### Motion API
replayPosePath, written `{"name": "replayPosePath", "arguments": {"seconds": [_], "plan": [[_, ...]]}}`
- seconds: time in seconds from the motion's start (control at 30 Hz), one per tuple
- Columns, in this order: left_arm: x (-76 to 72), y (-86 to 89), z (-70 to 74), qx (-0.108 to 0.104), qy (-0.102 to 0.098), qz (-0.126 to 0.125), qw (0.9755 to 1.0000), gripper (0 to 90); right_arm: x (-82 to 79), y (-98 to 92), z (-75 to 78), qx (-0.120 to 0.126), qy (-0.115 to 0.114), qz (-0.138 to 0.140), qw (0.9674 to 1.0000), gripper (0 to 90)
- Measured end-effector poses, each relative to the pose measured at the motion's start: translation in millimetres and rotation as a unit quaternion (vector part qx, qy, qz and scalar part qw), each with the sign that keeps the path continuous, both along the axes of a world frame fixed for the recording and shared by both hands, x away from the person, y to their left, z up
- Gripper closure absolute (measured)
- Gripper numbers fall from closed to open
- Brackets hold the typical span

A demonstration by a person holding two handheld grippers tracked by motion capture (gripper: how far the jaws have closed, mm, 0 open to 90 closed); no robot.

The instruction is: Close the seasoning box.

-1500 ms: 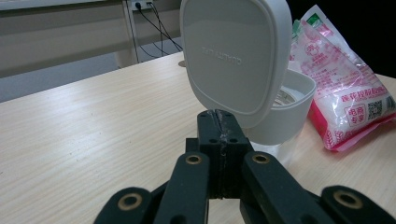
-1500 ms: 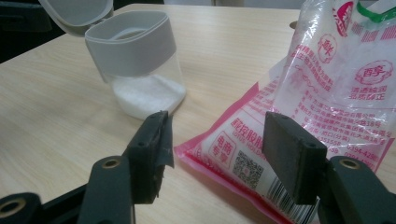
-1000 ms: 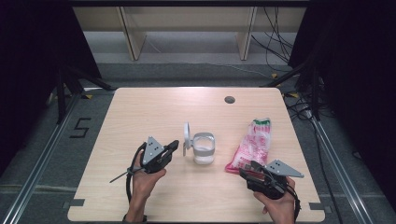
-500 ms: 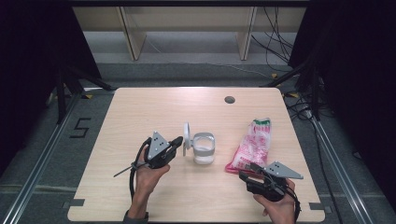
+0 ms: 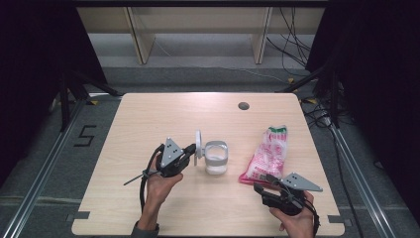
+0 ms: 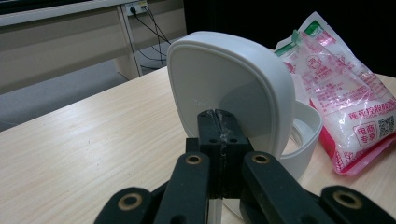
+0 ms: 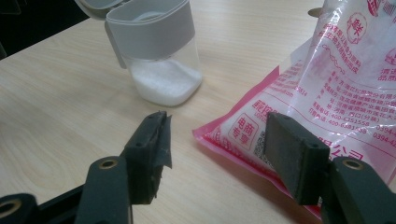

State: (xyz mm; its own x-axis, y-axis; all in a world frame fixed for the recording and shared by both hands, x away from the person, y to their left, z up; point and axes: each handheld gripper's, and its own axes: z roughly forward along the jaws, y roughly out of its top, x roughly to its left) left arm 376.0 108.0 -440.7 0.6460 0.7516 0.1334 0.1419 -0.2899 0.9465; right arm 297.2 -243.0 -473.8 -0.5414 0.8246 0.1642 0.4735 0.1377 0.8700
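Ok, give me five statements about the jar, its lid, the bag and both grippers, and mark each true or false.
1. The left gripper is shut on the lid of the jar. True.
2. The lid lies flat over the jar's mouth. False: it stands flipped up and the mouth is uncovered.
3. The jar holds a layer of white grains at its bottom. True.
4. The right gripper clamps the bag. False: its jaws stand apart, with the bag's corner lying on the table between them and unpressed.
5. The bag lies left of the jar in the high view. False: it lies to the jar's right, flat on the table.
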Motion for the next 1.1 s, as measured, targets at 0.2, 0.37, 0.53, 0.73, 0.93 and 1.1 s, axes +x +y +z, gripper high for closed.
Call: {"name": "replayPosePath", "arguments": {"seconds": [0.2,0.37,0.53,0.73,0.93,1.1], "plan": [[1.9,-0.3,4.5,0.035,-0.027,-0.001,0.999,89.7,-0.4,-0.1,-0.1,0.001,0.001,0.003,1.0,41.0],[-0.3,-7.9,6.1,0.022,-0.029,0.001,0.9993,89.6,-2.4,0.7,0.8,0.001,0.009,-0.001,1.0,41.0],[-1.2,-11.8,6.5,0.035,-0.032,-0.013,0.9988,89.6,-1.1,-0.2,-0.2,0.001,0.002,0.004,1.0,41.0],[-2.0,-13.0,4.3,0.042,-0.035,-0.023,0.9983,89.6,-2.7,1.4,0.0,0.007,0.008,-0.002,0.9999,41.0],[-4.6,-2.0,4.8,0.029,-0.036,-0.036,0.9983,88.3,-1.6,0.6,-0.4,0.003,0.003,0.002,1.0,41.0],[-8.6,3.6,3.3,0.054,-0.053,-0.074,0.9944,75.7,-2.0,0.4,0.0,-0.008,0.0,0.003,1.0,41.0]]}}
